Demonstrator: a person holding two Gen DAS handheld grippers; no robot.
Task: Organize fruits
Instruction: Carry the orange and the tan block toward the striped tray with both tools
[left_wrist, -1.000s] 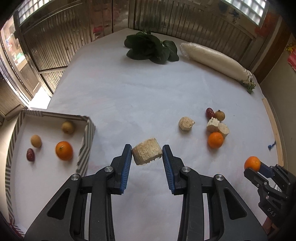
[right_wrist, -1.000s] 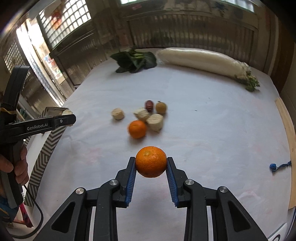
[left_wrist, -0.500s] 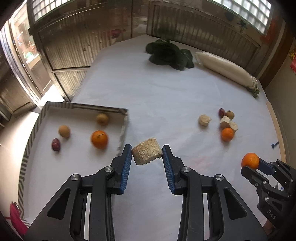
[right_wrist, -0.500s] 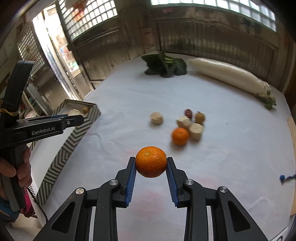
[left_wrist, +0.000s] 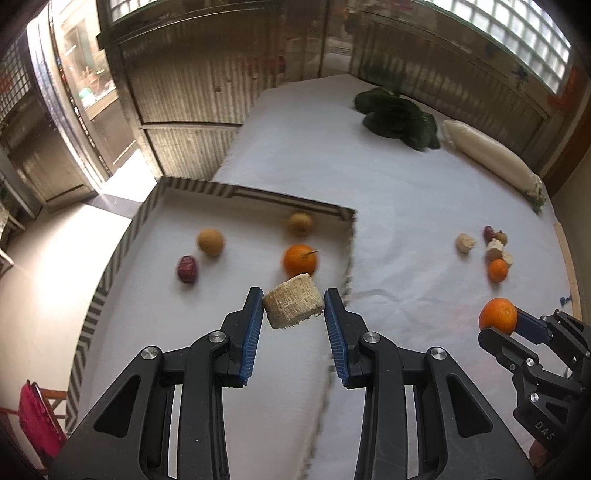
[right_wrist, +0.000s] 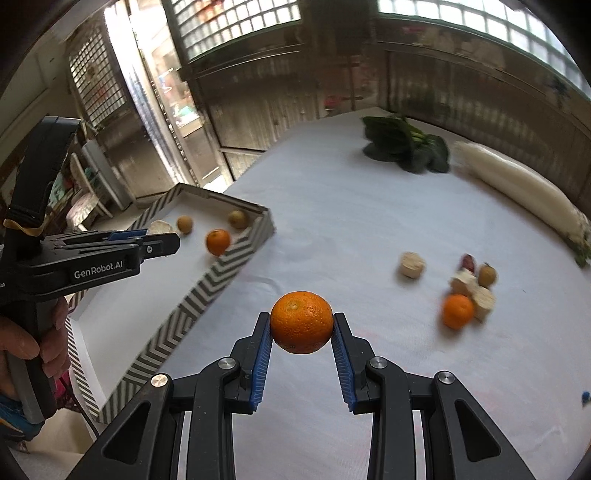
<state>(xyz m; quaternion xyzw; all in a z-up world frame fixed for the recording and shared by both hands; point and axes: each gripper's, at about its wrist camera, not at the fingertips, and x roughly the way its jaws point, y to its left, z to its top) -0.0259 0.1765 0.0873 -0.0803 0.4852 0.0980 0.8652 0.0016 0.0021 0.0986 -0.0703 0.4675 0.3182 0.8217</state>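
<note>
A pale, fibrous cut chunk (left_wrist: 293, 304) is held above the tray's (left_wrist: 110, 266) near right corner. In the tray lie an orange (left_wrist: 300, 260), two tan round fruits and a red date (left_wrist: 187, 268). A second orange (right_wrist: 301, 322) is held over the cloth; more fruits cluster far right (right_wrist: 467, 291).

Left gripper (left_wrist: 293, 308) clamps a pale fibrous chunk (left_wrist: 292, 306) between its blue pads, hanging over the near right corner of the chevron-edged tray (left_wrist: 110, 266). Inside the tray sit 4 pieces: an orange (left_wrist: 299, 259) just past the chunk, a brown round fruit (left_wrist: 300, 223) at 12 o'clock from it, a tan one (left_wrist: 210, 242) and a dark red date (left_wrist: 187, 268) at 9 o'clock. At 3 o'clock the right gripper (left_wrist: 511, 326) pinches a second orange (left_wrist: 497, 315), a small fruit pile (left_wrist: 493, 251) lies beyond it, and leafy greens (left_wrist: 399, 118) with a white radish (left_wrist: 487, 158) rest at 1 o'clock.
</note>
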